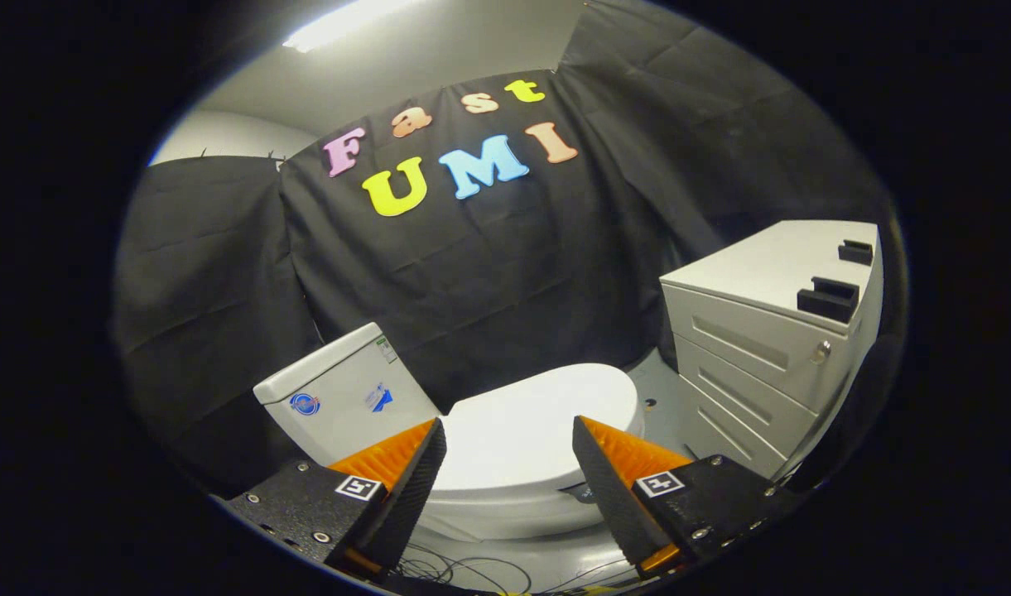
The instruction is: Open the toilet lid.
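Observation:
A white toilet stands below and ahead of my fingers. Its lid (538, 414) lies flat and closed over the bowl, and the tank (339, 397) rises behind it to the left. My gripper (509, 430) hangs above the lid, open, with a wide gap between its orange-backed black fingers (414, 472). Nothing is held between them. The lid's near rim shows through the gap, and I cannot tell how far above it the fingertips are.
A white drawer cabinet (762, 331) stands close to the right of the toilet, with two black holders (828, 298) on its top. Loose cables (472, 571) lie on the grey floor in front of the bowl. Black cloth walls close the booth behind.

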Demonstrator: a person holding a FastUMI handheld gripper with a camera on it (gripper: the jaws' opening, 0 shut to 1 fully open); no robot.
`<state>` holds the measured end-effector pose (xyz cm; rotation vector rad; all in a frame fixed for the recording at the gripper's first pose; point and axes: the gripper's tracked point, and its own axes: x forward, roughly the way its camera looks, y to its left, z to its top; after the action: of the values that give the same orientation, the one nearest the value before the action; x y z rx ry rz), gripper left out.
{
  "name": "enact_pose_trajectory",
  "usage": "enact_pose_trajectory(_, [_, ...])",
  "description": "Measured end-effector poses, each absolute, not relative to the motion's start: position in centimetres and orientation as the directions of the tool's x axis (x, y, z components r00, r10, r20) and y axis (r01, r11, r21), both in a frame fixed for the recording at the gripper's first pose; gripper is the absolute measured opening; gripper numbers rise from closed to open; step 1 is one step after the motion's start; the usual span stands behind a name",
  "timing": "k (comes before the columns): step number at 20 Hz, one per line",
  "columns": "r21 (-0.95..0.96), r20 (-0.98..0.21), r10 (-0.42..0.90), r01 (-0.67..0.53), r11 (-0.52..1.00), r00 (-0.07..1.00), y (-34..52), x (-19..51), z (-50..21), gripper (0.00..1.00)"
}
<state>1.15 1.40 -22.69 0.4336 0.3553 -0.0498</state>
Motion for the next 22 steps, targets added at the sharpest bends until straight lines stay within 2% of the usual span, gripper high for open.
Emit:
enact_pose_trajectory(4, [0.475,-0.39,0.032,0.172,0.863,0.92,1.6,1.8,-26.1,0.96])
enact_pose_trajectory(16, [0.606,-0.605,-0.024,0.481,0.634,0.796,-0.6,0.3,-38.5,0.95])
enact_pose_trajectory(22, [0.685,-0.619,0.023,0.526,0.505,0.785,-0.3,1.5,-42.2,0.95])
